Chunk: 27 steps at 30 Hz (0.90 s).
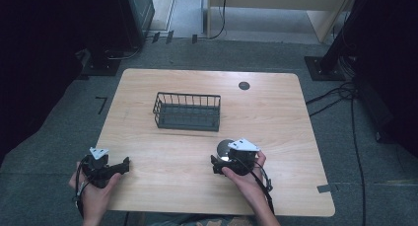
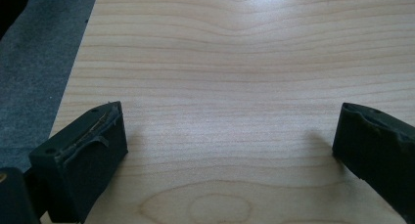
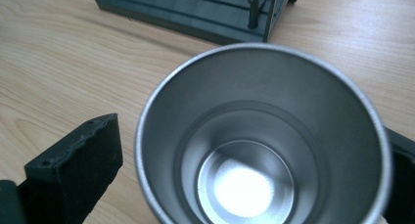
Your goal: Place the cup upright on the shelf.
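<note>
**Metal cup between the jaws of the right gripper**

On the left side, the left gripper [image 1: 124, 165] is held low over the wooden table [image 1: 172, 152], near its front edge. Its jaws are spread wide, and in the left gripper view there is just bare wood between them.

In the middle, further back, a dark wire basket [image 1: 187, 111] stands on the table, well apart from both grippers.

On the right side, the right gripper [image 1: 220, 162] is around a shiny metal cup [image 3: 264, 136], which stands upright on the table in front of the basket. The jaws are apart, one on each side of the cup. The left jaw has a small gap to the cup wall; if the other jaw touches, I cannot tell.
</note>
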Tool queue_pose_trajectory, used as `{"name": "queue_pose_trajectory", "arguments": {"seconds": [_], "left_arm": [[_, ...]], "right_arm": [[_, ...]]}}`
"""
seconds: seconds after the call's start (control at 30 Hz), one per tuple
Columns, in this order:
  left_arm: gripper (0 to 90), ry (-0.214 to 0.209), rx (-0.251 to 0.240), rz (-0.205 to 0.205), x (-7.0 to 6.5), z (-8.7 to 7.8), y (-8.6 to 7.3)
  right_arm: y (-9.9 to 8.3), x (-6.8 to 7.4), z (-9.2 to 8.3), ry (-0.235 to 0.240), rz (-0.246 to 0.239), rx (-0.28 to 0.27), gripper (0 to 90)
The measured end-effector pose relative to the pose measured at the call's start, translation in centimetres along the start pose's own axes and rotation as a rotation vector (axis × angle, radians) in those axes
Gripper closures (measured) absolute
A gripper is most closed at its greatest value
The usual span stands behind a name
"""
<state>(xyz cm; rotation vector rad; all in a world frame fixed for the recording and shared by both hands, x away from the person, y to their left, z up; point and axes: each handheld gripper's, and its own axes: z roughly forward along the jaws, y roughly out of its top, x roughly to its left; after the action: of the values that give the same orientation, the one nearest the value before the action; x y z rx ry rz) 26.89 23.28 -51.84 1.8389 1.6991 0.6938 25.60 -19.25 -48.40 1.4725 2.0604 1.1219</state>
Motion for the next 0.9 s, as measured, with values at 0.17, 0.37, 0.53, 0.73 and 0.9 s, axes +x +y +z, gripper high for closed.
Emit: {"name": "queue_pose_trajectory", "arguments": {"seconds": [0.17, 0.37, 0.53, 0.73, 0.9], "left_arm": [[0.0, 0.000, 0.000, 0.000, 0.0, 0.0, 0.0], [0.0, 0.000, 0.000, 0.000, 0.0, 0.0, 0.0], [0.0, 0.000, 0.000, 0.000, 0.0, 0.0, 0.0], [0.0, 0.000, 0.000, 0.000, 0.0, 0.0, 0.0], [0.0, 0.000, 0.000, 0.000, 0.0, 0.0, 0.0]], "right_arm": [[-0.4, 0.1, 0.9, -0.028, -0.003, 0.026, 1.1], [-0.8, 0.2, 1.4, -0.091, -0.009, 0.034, 15.7], [-0.9, 0.0, 1.3, -0.089, -0.005, 0.024, 17.5], [-0.5, 0.1, 1.1, -0.078, 0.002, 0.010, 17.6], [0.3, 0.3, 0.8, -0.065, 0.003, -0.011, 17.6]]}}
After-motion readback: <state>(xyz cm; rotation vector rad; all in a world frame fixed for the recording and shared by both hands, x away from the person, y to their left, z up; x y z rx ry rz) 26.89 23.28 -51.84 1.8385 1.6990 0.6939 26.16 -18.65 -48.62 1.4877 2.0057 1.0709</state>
